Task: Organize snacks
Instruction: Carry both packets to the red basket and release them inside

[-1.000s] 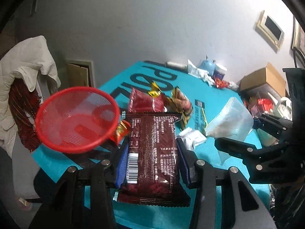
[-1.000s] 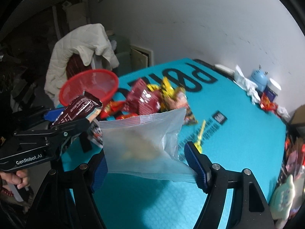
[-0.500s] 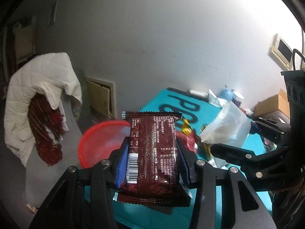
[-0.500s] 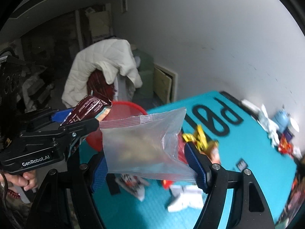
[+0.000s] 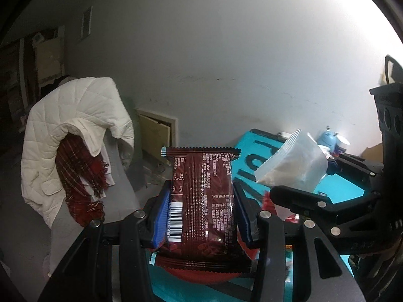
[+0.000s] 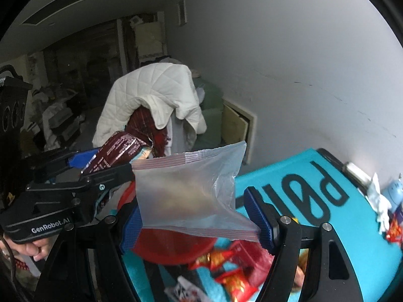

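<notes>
Snack packets in transit: a dark red wrapped bar [image 5: 204, 201] sits lengthwise at lower centre of the left wrist view, clamped between the blue fingers [image 5: 161, 216] of the left gripper [image 5: 201, 214], which stand narrow on it. A clear zip bag [image 6: 187, 196] with pale contents fills the centre of the right wrist view, stretched across the wide-set fingers [image 6: 259, 216] of the right gripper [image 6: 194, 221], held by its side edges. Directly beneath both packets lies the red basket [image 6: 171, 246], only partly visible at lower centre, on the near corner of the teal worktop [image 6: 289, 176]. Judged from this, both items are lifted and carried above the basket, but neither is released into it. Loose red and orange packets [image 6: 231, 279] remain scattered on the worktop at the bottom of the right wrist view, so sorting appears far from finished. Behind, upper left, a white quilted jacket [image 5: 75, 115] drapes over a chair.
</notes>
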Available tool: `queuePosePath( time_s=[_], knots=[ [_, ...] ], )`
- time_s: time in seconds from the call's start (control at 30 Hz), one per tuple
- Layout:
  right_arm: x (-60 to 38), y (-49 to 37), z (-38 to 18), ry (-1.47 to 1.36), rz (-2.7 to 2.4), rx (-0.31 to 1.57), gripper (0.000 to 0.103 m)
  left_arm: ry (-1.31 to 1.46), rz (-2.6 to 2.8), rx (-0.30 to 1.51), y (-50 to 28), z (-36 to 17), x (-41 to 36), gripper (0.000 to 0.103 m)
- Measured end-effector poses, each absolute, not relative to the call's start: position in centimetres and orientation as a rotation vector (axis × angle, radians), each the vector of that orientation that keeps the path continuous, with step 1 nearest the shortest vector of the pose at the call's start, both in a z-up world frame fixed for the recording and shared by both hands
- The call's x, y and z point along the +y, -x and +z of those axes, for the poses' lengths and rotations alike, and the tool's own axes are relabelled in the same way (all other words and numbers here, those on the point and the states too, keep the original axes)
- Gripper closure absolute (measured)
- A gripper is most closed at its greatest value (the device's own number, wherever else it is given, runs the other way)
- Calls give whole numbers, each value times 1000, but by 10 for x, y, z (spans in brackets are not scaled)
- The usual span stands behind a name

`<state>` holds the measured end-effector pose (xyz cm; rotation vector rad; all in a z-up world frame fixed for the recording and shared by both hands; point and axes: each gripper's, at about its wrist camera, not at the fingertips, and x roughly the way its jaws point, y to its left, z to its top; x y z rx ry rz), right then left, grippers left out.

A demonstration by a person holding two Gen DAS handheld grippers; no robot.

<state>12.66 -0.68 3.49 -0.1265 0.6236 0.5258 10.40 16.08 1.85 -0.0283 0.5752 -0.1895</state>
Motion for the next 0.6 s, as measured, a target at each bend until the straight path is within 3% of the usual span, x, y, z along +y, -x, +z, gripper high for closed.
queuePosePath(
  time_s=[0.6],
  knots=[
    [23,-180,-33,164,530,777,28,28,-99,762,-157,-51,173,57]
  ],
)
